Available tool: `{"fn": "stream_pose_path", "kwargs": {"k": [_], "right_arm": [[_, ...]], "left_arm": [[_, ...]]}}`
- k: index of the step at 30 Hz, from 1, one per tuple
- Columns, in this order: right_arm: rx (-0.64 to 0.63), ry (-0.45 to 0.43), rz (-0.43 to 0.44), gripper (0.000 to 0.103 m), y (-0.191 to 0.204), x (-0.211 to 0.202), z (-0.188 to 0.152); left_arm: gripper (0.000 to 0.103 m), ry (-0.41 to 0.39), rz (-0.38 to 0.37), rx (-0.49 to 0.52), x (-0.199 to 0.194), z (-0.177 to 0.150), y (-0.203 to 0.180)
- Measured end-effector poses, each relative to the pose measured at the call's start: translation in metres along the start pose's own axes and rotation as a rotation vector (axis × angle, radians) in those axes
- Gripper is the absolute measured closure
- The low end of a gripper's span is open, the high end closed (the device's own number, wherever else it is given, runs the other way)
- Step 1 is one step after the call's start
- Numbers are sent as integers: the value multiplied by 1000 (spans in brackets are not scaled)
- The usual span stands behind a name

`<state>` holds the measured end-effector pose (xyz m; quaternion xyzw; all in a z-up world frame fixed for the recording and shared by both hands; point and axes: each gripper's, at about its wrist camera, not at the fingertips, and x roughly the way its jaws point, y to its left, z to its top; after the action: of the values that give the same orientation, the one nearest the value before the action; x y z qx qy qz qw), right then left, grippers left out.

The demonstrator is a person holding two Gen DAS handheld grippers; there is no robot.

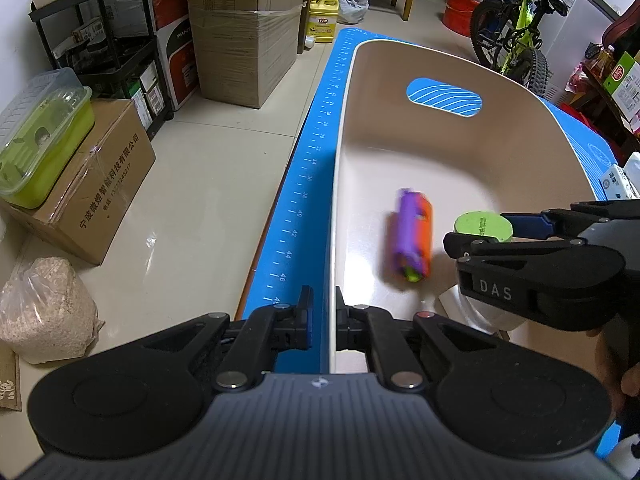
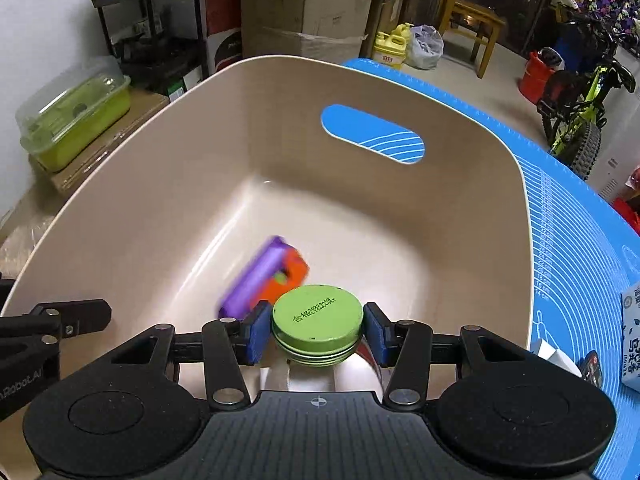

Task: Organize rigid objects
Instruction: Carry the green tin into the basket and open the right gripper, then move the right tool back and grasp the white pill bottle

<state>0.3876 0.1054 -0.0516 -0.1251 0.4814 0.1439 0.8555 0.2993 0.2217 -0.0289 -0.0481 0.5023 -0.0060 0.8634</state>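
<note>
My right claw (image 2: 318, 330) grips the green-lidded jar (image 2: 317, 320) over the beige tub (image 2: 160, 200); my left claw (image 1: 323, 312) pinches its rim, nearly closed.

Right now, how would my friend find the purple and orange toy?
Look in the big beige tub on the blue mat. The toy lies on the tub's floor, just beyond the green-lidded jar held in the right hand-held gripper. It is the only purple and orange thing there.

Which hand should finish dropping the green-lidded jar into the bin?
Right. The right gripper is clamped on the green-lidded jar, over the beige bin. The left gripper is pinched on the bin's near rim, steadying it.
</note>
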Motion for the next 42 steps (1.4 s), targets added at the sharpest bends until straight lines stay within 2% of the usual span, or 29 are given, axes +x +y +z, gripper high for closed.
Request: {"fn": "stream_pose_path", "kwargs": {"k": [4,10,19,23,26,30,34,42], "right_arm": [[22,17,13,43,-2,1,-2],[34,-34,33,32,-8,-16,-7],[47,-224,47,24,-35,-80,-10],[86,-313,0,22,-62,-107,-21],[136,-341,-55,22,-91,-116,-28],[238,-341,-117,22,-130,-113,-46],[315,-308,-153,22,-160,-93,-64],[392,-228,-175,25,-180,-40,-88]], "left_arm": [[92,0,0,1,0,0,0],[92,0,1,2,0,0,-1],[92,0,0,0,0,0,-1],[92,0,0,1,0,0,-2],[92,0,0,0,0,0,-2],[92,0,0,1,0,0,-1],[92,0,4,3,0,1,-2],[92,-1,7,7,0,1,-1]]}}
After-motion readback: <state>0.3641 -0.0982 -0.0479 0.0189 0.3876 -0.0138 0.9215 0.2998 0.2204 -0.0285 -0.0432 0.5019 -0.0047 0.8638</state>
